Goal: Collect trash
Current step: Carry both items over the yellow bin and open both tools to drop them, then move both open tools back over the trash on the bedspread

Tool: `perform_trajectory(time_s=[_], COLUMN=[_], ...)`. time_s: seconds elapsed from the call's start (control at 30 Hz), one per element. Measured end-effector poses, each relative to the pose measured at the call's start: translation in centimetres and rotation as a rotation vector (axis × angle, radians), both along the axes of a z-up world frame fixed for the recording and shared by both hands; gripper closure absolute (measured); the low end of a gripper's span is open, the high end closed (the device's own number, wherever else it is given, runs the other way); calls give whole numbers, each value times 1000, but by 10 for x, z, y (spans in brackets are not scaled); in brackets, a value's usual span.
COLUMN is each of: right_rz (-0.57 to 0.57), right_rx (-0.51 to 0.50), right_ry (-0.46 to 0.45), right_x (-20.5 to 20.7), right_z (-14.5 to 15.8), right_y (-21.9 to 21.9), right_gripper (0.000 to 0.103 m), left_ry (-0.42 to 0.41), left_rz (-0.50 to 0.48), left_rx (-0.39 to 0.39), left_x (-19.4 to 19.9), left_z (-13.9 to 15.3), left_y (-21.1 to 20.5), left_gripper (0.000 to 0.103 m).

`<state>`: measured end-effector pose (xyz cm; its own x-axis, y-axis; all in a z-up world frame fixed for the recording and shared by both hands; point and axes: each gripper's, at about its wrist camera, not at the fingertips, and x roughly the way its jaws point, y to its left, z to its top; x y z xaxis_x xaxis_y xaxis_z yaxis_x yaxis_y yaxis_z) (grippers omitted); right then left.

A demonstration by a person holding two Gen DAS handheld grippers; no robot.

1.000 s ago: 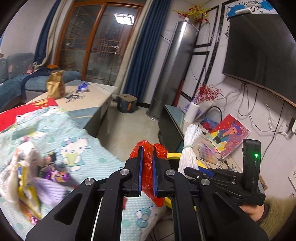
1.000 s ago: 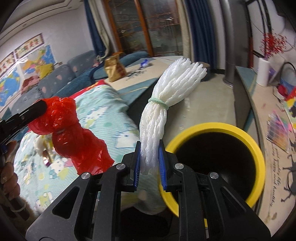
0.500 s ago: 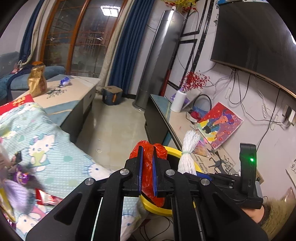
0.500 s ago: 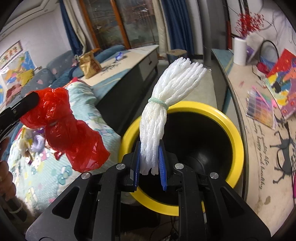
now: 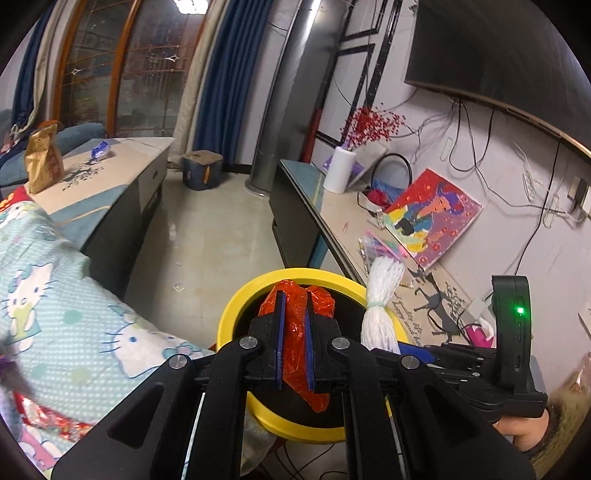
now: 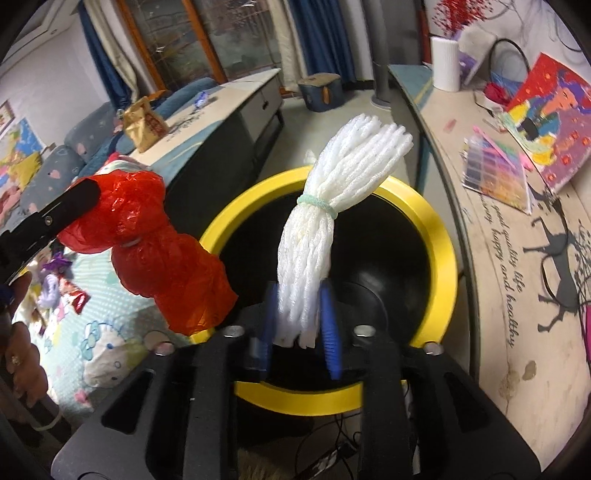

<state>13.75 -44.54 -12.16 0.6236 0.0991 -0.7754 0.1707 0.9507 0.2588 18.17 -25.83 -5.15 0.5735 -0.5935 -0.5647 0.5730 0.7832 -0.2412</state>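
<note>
- Left gripper (image 5: 293, 332) jaws opening, red plastic bag (image 5: 295, 332) between them, over yellow-rimmed bin (image 5: 236, 314) mouth
- Right gripper (image 6: 299, 325) jaws opening, white foam netting bundle (image 6: 332, 206) between them, above bin's near rim
- Bin flanked by bedspread (image 5: 74, 325) and TV bench (image 6: 517, 295); bare floor beyond

Pale tiled floor (image 5: 207, 236) runs between a low cabinet (image 5: 122, 184) and a long console (image 5: 314, 206) under a wall-mounted TV (image 5: 498, 48), with blue curtains (image 5: 218, 74) beside wood-framed glass doors (image 5: 122, 74) reflecting a ceiling light (image 5: 186, 4).
</note>
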Motion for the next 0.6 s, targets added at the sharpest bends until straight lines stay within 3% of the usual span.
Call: perform_trajectory(time_s=[0.03, 0.1, 0.17, 0.2, 0.33, 0.4, 0.6], right_rz=[-13, -40, -54, -66, -73, -59, 25], right_rx=[1, -1, -13, -21, -19, -19, -45], right_ry=[3, 2, -3, -12, -43, -70, -159], right_x=[0, -2, -2, -4, -6, -6, -11], right_z=[0, 0, 1, 3, 8, 13, 33], right_y=[-2, -6, -7, -8, -7, -3, 24], right_gripper=[62, 59, 50, 48, 47, 42, 36], left_ry=[9, 17, 12, 10, -27, -50, -99], left_rz=[-6, -3, 11, 23, 52, 71, 135], left_rx=[6, 7, 0, 0, 0, 6, 15], left_x=[1, 2, 0, 0, -7, -12, -25], left_z=[-2, -5, -6, -5, 0, 5, 16], left_y=[-2, -2, 3, 5, 17, 24, 48], left_gripper=[79, 38, 31, 22, 12, 9, 9])
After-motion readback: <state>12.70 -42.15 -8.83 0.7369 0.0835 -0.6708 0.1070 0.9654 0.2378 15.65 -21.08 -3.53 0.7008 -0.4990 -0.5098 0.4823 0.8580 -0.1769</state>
